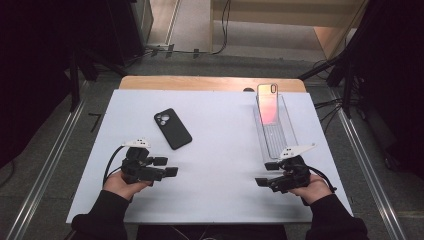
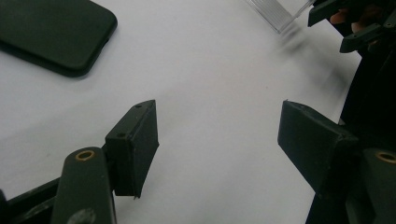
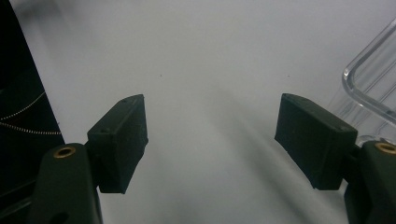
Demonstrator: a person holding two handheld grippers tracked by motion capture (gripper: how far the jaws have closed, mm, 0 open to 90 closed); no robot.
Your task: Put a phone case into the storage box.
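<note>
Hands hold one gripper each near the front of the white surface [image 1: 215, 125] in the high view. The left gripper [image 1: 166, 166] sits at the left, its fingers spread apart with nothing between them. The right gripper [image 1: 267, 174] sits at the right, and its fingers are spread apart and empty too. Both point toward the middle of the surface. A black phone [image 1: 172, 128] lies face down, just beyond the left gripper and not touching it. A clear tray [image 1: 275, 132] lies at the right side, running away from the person, with its near end just beside the right gripper. A pink phone case [image 1: 267, 103] leans up at the far end of the tray.

In the left gripper view, the two black fingers [image 2: 133, 147] stand wide apart over the bare white surface. The black phone [image 2: 51, 32] lies at the top left, well ahead of them. A corner of the clear tray [image 2: 280, 14] and the right gripper [image 2: 348, 25] show at the top right.

In the right gripper view, the fingers [image 3: 119, 142] stand wide apart over the white surface, holding nothing. The rounded end of the clear tray [image 3: 369, 79] is at the right, just beside one finger.
</note>
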